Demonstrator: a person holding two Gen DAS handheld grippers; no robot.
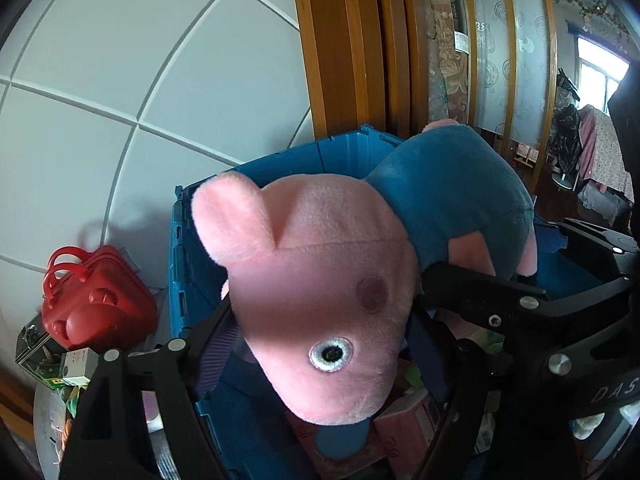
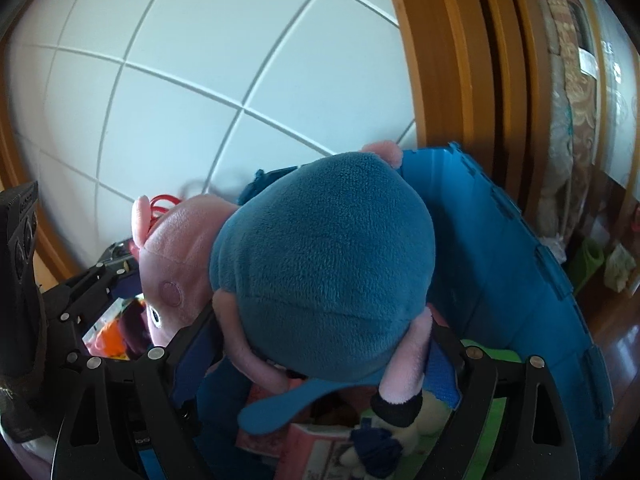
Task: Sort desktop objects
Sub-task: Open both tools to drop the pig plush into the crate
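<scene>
A plush pig (image 1: 320,280) with a pink head and a blue body hangs over the open blue plastic crate (image 1: 344,152). My left gripper (image 1: 320,332) is shut on the pig's pink head. My right gripper (image 2: 320,344) is shut on the pig's blue body (image 2: 324,256), near its pink legs. The crate's wall (image 2: 500,264) stands to the right in the right wrist view. Inside the crate lie pink boxes (image 1: 404,428) and a small plush figure (image 2: 376,440).
A red toy case (image 1: 96,300) sits left of the crate, with small boxes (image 1: 76,368) below it. A white tiled wall (image 1: 140,80) is behind. A wooden door frame (image 1: 352,48) stands to the right. The wooden floor (image 2: 616,340) lies beyond the crate.
</scene>
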